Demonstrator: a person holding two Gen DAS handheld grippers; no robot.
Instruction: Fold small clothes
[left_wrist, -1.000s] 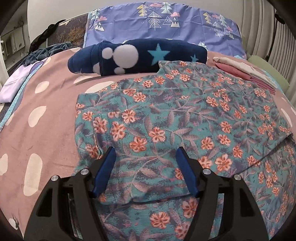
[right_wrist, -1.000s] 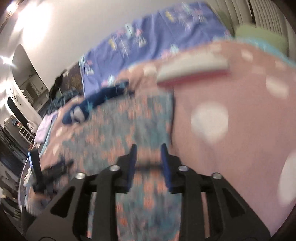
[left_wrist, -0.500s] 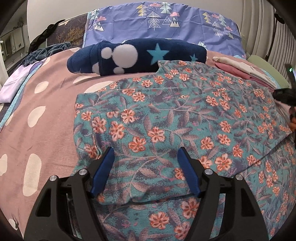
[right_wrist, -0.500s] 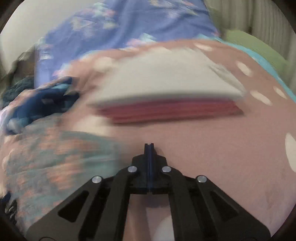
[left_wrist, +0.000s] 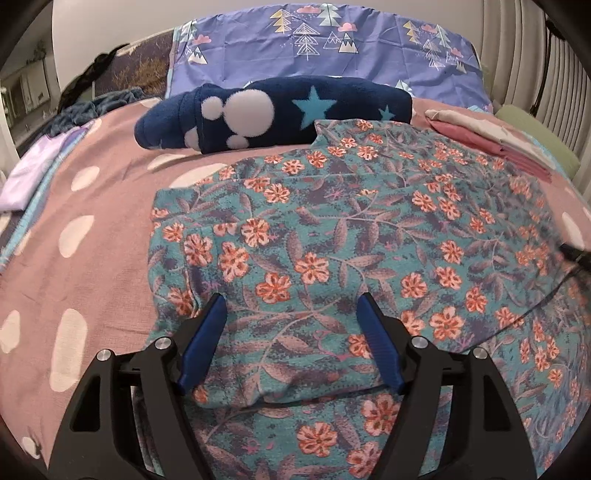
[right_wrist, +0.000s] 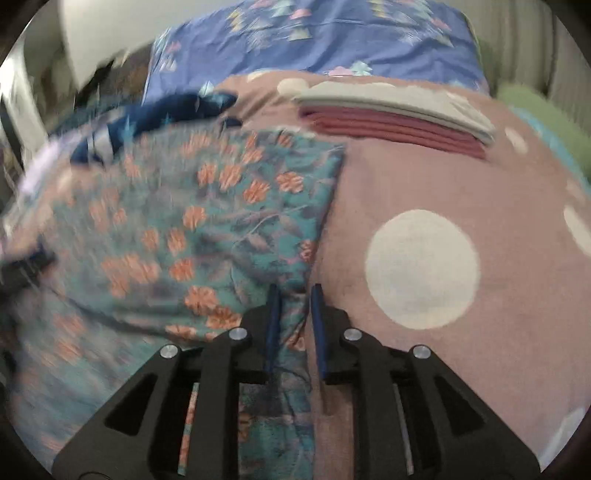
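Observation:
A teal garment with orange flowers lies spread on the pink dotted bedspread, with a folded layer on top. My left gripper is open and hovers over the garment's near left part, holding nothing. In the right wrist view the same garment fills the left half, blurred. My right gripper stands at the garment's right edge with its jaws a narrow gap apart and a strip of floral cloth between them; no pinch shows.
A dark blue star-patterned fleece lies behind the garment. A folded stack of pink and cream cloth sits at the back right. A purple tree-print pillow lies at the headboard. Lilac cloth lies at the left.
My right gripper swung from the folded stack back to the garment's right edge and opened from shut to a narrow gap. My left gripper has hardly moved.

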